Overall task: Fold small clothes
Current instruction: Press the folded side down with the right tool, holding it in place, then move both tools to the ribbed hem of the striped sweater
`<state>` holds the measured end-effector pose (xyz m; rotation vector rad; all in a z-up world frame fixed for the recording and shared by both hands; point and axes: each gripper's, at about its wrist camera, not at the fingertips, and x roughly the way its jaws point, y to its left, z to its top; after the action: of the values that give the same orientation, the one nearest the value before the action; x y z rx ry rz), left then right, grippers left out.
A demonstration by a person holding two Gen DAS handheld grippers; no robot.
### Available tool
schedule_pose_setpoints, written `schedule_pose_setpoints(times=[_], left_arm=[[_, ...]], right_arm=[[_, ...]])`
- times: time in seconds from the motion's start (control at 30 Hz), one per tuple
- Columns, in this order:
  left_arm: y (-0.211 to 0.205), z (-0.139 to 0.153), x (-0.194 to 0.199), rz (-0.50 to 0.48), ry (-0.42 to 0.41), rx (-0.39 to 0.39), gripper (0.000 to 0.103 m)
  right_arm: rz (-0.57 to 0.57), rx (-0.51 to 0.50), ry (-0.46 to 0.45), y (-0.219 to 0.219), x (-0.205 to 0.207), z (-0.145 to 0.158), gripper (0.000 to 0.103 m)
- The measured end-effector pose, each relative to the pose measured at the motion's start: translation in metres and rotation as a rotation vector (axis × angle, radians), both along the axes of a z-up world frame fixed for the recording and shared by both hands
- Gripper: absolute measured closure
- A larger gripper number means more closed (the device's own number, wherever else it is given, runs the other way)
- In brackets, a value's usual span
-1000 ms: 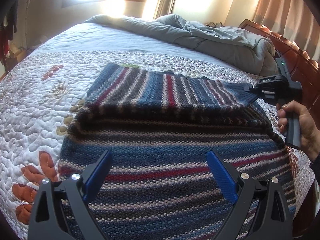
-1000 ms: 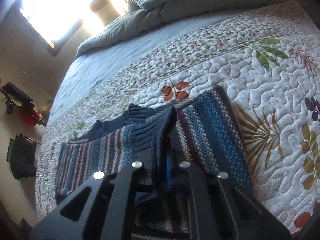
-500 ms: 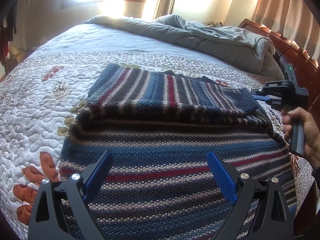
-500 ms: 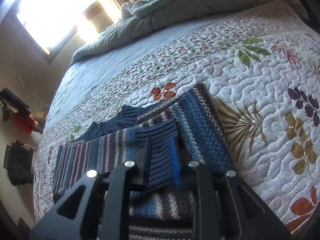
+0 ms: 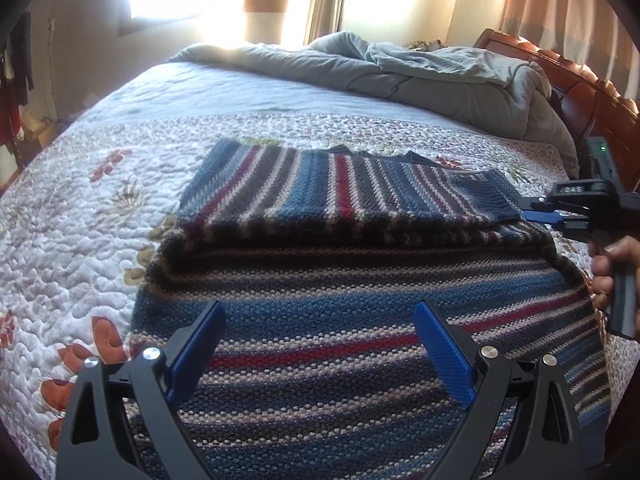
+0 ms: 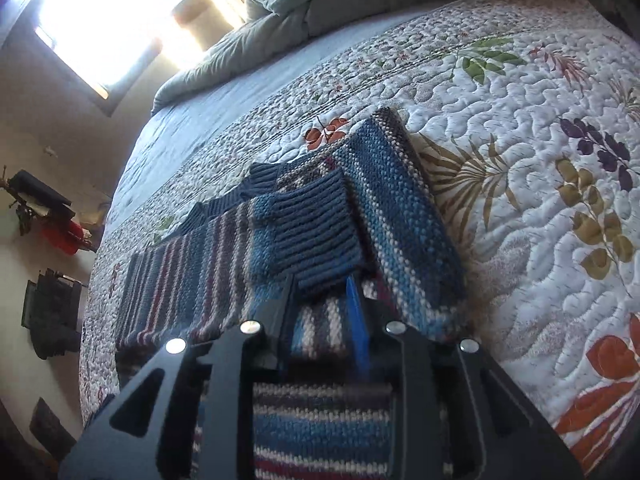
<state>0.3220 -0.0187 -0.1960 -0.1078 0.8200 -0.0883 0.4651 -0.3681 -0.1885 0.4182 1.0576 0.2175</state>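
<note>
On the quilt [image 5: 80,216], near the foot of the bed, lies the sweater [image 5: 360,344], a striped knit spread flat with 1 sleeve [image 5: 344,192] folded across its upper part so the ribbed cuff [image 6: 316,232] rests at the sweater's right edge. That looks like the first fold done; the other sleeve and the body folds seem left to do, though the far side of the sweater is partly hidden. Just off the cuff, the right gripper [image 6: 320,300] is opening, its fingers slightly apart and the cuff lying free in front of them, no longer pinched. Over the sweater's near half, the left gripper [image 5: 320,344] hovers with fingers spread wide and nothing between them. Beyond the sweater's left edge the quilt is bare and gives open room; beyond its top edge a band of bare quilt runs up to the grey duvet [image 5: 400,76]. To the sweater's right the wooden bed frame [image 5: 580,92] stands close, so room there looks tighter.
</note>
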Motion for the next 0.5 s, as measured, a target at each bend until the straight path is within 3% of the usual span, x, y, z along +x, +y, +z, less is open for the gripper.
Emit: schedule_pose_setpoints(times=[0.17, 0.23, 0.5], left_arm=[[-0.014, 0.02, -0.016, -0.031, -0.047, 0.045, 0.008], [-0.02, 0.03, -0.027, -0.035, -0.07, 0.066, 0.008], [-0.035, 0.071, -0.096, -0.023, -0.128, 0.2, 0.007]], right_arm=[[0.061, 0.021, -0.013, 0.001, -0.061, 0.013, 0.077], [0.094, 0.039, -0.012, -0.002, -0.094, 0.019, 0.062], [0.155, 0.07, -0.031, -0.021, -0.199, 0.053, 0.028]])
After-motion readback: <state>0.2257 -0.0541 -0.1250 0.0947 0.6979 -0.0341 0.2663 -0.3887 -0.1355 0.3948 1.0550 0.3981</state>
